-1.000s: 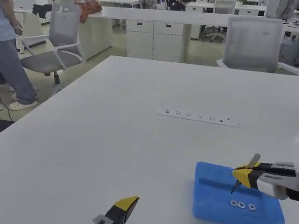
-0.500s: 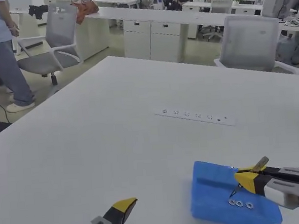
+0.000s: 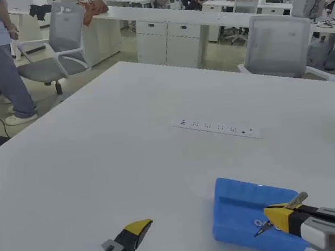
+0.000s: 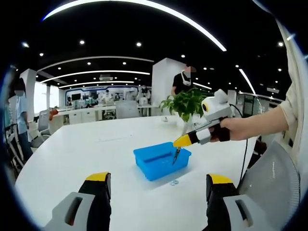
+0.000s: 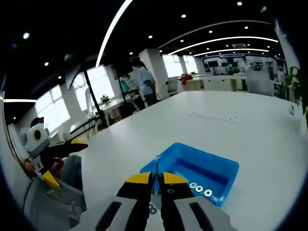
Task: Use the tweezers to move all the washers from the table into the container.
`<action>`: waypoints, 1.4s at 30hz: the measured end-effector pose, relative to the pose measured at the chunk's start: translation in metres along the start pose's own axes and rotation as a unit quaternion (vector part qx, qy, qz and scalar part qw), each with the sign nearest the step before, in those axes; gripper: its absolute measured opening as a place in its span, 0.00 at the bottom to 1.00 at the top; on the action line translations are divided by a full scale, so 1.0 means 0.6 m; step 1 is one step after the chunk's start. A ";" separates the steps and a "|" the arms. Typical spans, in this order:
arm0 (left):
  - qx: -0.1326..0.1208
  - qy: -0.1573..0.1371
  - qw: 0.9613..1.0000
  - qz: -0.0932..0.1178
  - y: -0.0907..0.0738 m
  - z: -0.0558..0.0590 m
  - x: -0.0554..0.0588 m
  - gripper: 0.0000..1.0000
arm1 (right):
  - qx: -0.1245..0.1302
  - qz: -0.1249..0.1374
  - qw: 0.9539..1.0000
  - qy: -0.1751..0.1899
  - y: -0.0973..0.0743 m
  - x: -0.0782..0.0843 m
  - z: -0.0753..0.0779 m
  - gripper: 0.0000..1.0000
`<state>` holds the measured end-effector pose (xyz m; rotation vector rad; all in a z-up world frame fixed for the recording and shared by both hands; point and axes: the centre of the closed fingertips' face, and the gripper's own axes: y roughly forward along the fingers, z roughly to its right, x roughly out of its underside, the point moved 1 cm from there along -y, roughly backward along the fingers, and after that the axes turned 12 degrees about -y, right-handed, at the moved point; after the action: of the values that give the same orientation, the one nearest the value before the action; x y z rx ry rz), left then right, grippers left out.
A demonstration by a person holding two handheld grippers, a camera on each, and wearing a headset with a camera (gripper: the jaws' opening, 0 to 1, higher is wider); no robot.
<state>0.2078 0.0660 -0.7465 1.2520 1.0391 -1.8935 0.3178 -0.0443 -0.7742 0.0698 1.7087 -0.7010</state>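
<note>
Holding the tweezers (image 3: 297,199) pinched between its closed jaws, the right gripper (image 3: 275,214) points their thin tip down into the blue container (image 3: 234,196), close to three washers (image 5: 200,189) that lie in a row on its floor. One more washer (image 4: 174,182) lies on the white table (image 3: 129,150) just beside the container. The left gripper (image 4: 159,178) hangs over the table well apart from it, jaws spread wide and with nothing between them.

Even ceiling-spot lighting, soft faint shadows, strong fisheye warping in gripper views.
</note>
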 end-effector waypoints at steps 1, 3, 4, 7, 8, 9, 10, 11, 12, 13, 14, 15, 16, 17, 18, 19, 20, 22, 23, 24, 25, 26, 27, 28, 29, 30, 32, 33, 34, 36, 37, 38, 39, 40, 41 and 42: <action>0.000 0.001 1.000 -0.001 0.000 0.000 0.000 0.82 | 0.000 0.000 1.000 0.002 0.000 0.003 -0.001 0.03; 0.001 0.002 1.000 -0.001 0.001 0.001 0.000 0.82 | -0.004 0.005 1.000 0.016 0.000 0.007 -0.005 0.03; 0.001 0.002 1.000 -0.002 0.001 0.001 0.001 0.82 | -0.004 0.006 1.000 0.018 0.000 0.008 -0.008 0.03; 0.000 0.002 1.000 -0.003 0.001 0.000 0.002 0.82 | -0.003 0.000 1.000 0.021 0.000 0.016 -0.014 0.03; 0.000 0.002 1.000 -0.003 0.001 0.000 0.002 0.82 | -0.004 -0.004 1.000 0.020 0.000 0.021 -0.017 0.03; 0.000 0.001 1.000 -0.006 0.001 -0.001 0.004 0.82 | -0.004 -0.007 1.000 0.021 0.000 0.025 -0.018 0.03; 0.000 0.001 1.000 -0.007 0.001 -0.001 0.004 0.82 | -0.005 -0.011 1.000 0.023 0.001 0.030 -0.019 0.03; 0.000 0.002 1.000 -0.006 0.001 0.000 0.004 0.82 | -0.005 -0.012 1.000 0.023 0.001 0.033 -0.019 0.03; 0.001 0.003 1.000 -0.006 0.001 0.000 0.004 0.82 | -0.005 -0.015 1.000 0.026 0.001 0.038 -0.019 0.03; 0.001 0.004 1.000 -0.007 0.001 0.001 0.004 0.82 | -0.006 -0.016 0.999 0.028 0.002 0.040 -0.020 0.03; 0.002 0.004 1.000 -0.007 0.001 0.001 0.004 0.82 | -0.006 -0.017 0.999 0.028 0.003 0.042 -0.022 0.03; 0.002 0.004 1.000 -0.007 0.001 0.001 0.004 0.82 | -0.007 -0.021 0.999 0.031 0.004 0.046 -0.023 0.03; 0.002 0.004 1.000 -0.007 0.001 0.001 0.004 0.82 | -0.009 -0.024 0.999 0.031 0.005 0.049 -0.024 0.03; 0.003 0.004 1.000 -0.007 0.001 0.001 0.004 0.82 | -0.010 -0.028 0.999 0.030 0.008 0.053 -0.025 0.03; 0.003 0.004 1.000 -0.007 0.001 0.001 0.004 0.82 | -0.011 -0.032 0.999 0.030 0.009 0.056 -0.026 0.03; 0.004 0.005 1.000 -0.007 0.001 0.002 0.004 0.82 | -0.014 -0.037 0.999 0.028 0.011 0.061 -0.025 0.03; 0.004 0.005 1.000 -0.007 0.001 0.002 0.004 0.82 | -0.014 -0.039 0.999 0.026 0.012 0.064 -0.025 0.03; 0.004 0.005 1.000 -0.007 0.001 0.002 0.004 0.82 | -0.018 -0.042 0.999 0.024 0.015 0.066 -0.025 0.03; 0.005 0.005 1.000 -0.007 0.001 0.002 0.004 0.82 | -0.020 -0.044 0.999 0.022 0.017 0.066 -0.026 0.03; 0.005 0.005 1.000 -0.007 0.001 0.002 0.004 0.82 | -0.022 -0.045 0.999 0.020 0.019 0.066 -0.027 0.03; 0.004 0.004 1.000 -0.007 0.001 0.002 0.004 0.82 | -0.024 -0.049 0.998 0.016 0.021 0.067 -0.029 0.03; 0.004 0.004 1.000 -0.008 0.001 0.001 0.004 0.82 | -0.025 -0.055 0.998 0.009 0.023 0.069 -0.028 0.04; 0.004 0.004 1.000 -0.008 0.001 0.001 0.004 0.82 | -0.027 -0.057 0.998 0.003 0.024 0.069 -0.029 0.04; 0.003 0.003 1.000 -0.007 0.001 0.001 0.004 0.82 | -0.030 -0.061 0.998 -0.004 0.026 0.070 -0.030 0.04; 0.003 0.003 1.000 -0.007 0.001 0.001 0.004 0.82 | -0.031 -0.063 0.998 -0.005 0.027 0.071 -0.031 0.04; 0.003 0.003 1.000 -0.006 0.001 0.001 0.004 0.82 | -0.033 -0.065 0.997 -0.010 0.028 0.072 -0.031 0.04; 0.002 0.003 1.000 -0.006 0.001 0.000 0.003 0.82 | -0.038 -0.069 0.997 -0.014 0.029 0.073 -0.035 0.04; 0.002 0.003 1.000 -0.006 0.001 0.000 0.004 0.82 | -0.039 -0.072 0.996 -0.020 0.030 0.074 -0.036 0.04; 0.002 0.003 1.000 -0.006 0.001 0.000 0.004 0.82 | -0.040 -0.072 0.996 -0.032 0.030 0.073 -0.037 0.04; 0.002 0.003 1.000 -0.006 0.001 0.000 0.004 0.81 | -0.046 -0.075 0.995 -0.038 0.031 0.074 -0.040 0.04; 0.001 0.004 1.000 -0.006 0.001 0.000 0.004 0.81 | -0.049 -0.073 0.995 -0.047 0.032 0.073 -0.042 0.04; 0.001 0.004 1.000 -0.006 0.001 0.000 0.004 0.81 | -0.049 -0.075 0.994 -0.056 0.032 0.073 -0.042 0.04; 0.002 0.003 1.000 -0.006 0.001 0.000 0.003 0.81 | -0.050 -0.076 0.993 -0.068 0.032 0.073 -0.043 0.04; 0.002 0.003 1.000 -0.006 0.001 0.000 0.004 0.81 | -0.051 -0.077 0.993 -0.070 0.033 0.072 -0.044 0.04; 0.002 0.004 1.000 -0.006 0.001 0.000 0.004 0.81 | -0.054 -0.078 0.993 -0.075 0.033 0.072 -0.045 0.04; 0.002 0.004 1.000 -0.006 0.001 0.000 0.004 0.81 | -0.057 -0.077 0.992 -0.080 0.034 0.072 -0.046 0.04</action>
<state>0.2075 0.0656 -0.7489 1.2588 1.0500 -1.9027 0.2901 -0.0282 -0.8192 -0.1960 1.6073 -0.7022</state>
